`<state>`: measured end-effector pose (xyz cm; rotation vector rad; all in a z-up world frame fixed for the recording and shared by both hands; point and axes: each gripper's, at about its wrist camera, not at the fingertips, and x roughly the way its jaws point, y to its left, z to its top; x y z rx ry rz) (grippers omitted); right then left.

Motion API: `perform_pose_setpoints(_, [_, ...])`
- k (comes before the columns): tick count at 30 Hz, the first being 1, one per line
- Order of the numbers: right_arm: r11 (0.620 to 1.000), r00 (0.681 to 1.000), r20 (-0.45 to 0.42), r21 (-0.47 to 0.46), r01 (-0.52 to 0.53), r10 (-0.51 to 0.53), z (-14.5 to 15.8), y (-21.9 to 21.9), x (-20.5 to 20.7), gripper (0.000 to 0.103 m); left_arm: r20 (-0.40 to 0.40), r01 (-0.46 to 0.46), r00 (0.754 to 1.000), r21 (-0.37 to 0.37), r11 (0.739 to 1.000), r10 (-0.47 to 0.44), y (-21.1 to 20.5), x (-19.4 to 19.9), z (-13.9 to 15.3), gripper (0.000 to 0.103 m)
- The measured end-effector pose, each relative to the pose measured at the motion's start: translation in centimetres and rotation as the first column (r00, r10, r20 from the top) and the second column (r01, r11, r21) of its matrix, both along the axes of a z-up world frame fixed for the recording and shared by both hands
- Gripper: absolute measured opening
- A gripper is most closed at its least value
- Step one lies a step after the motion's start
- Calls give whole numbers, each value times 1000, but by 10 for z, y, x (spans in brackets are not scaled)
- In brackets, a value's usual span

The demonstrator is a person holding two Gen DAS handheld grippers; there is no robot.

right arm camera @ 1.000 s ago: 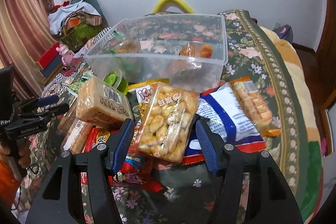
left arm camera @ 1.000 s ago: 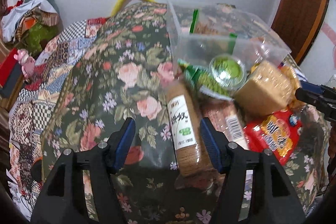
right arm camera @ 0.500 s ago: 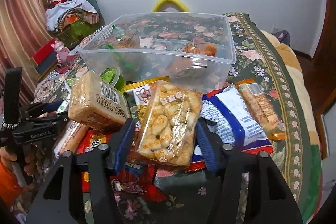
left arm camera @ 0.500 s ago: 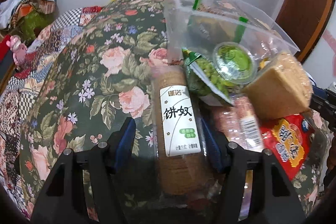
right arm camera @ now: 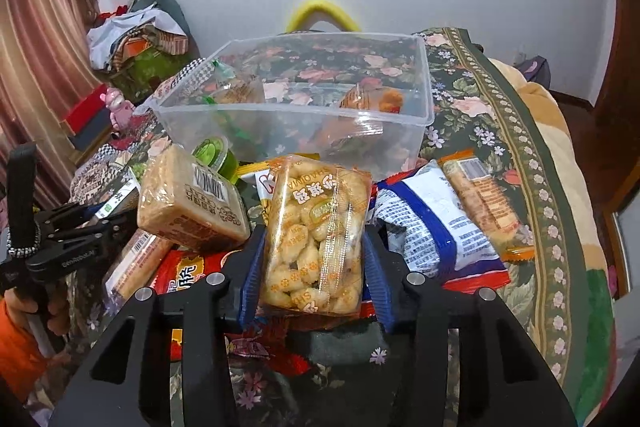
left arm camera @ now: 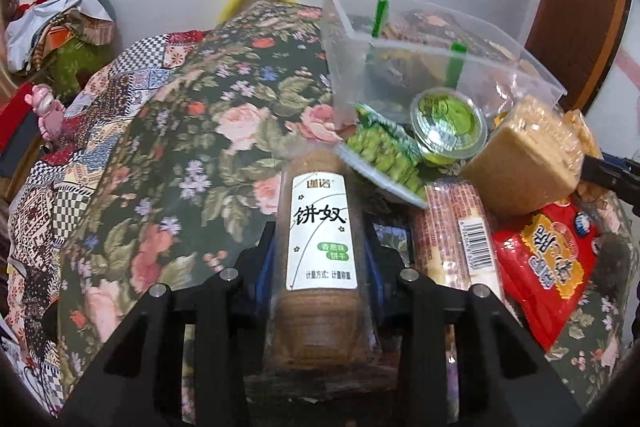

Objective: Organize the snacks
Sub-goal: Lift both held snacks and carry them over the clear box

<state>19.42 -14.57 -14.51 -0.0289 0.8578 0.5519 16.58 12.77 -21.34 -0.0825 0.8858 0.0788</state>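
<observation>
While your left gripper (left arm camera: 320,259) clamps the biscuit roll (left arm camera: 320,251) and your right gripper (right arm camera: 314,267) the puffed-snack pack (right arm camera: 316,231), both jaws just closing, the clear bin (right arm camera: 296,119) holds few packets.

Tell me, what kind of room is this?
Probably a bedroom in a home: snacks lie on a floral bedspread, clothes are heaped by a curtain, and a small pink toy sits nearby.

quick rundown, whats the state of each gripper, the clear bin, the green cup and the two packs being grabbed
left gripper: just closed, shut on the biscuit roll
right gripper: jaws just closing, pads against the puffed snack pack
clear bin: open, no lid, a few snacks inside
green cup: sealed, lying outside the bin
</observation>
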Motion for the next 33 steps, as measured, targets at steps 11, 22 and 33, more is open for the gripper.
perform_pose_setpoints(11, [999, 998, 68, 31, 13, -15, 28, -6, 3, 42, 127, -8, 992, 17, 1000, 5, 4, -15, 59, 39])
perform_pose_setpoints(22, [999, 985, 170, 45, -9, 2, 58, 8, 22, 42, 240, 32, 970, 23, 999, -37, -13, 20, 104, 39])
perform_pose_setpoints(33, [997, 984, 176, 62, -38, 27, 64, 38, 57, 42, 251, 36, 967, 29, 999, -43, -18, 84, 111, 39])
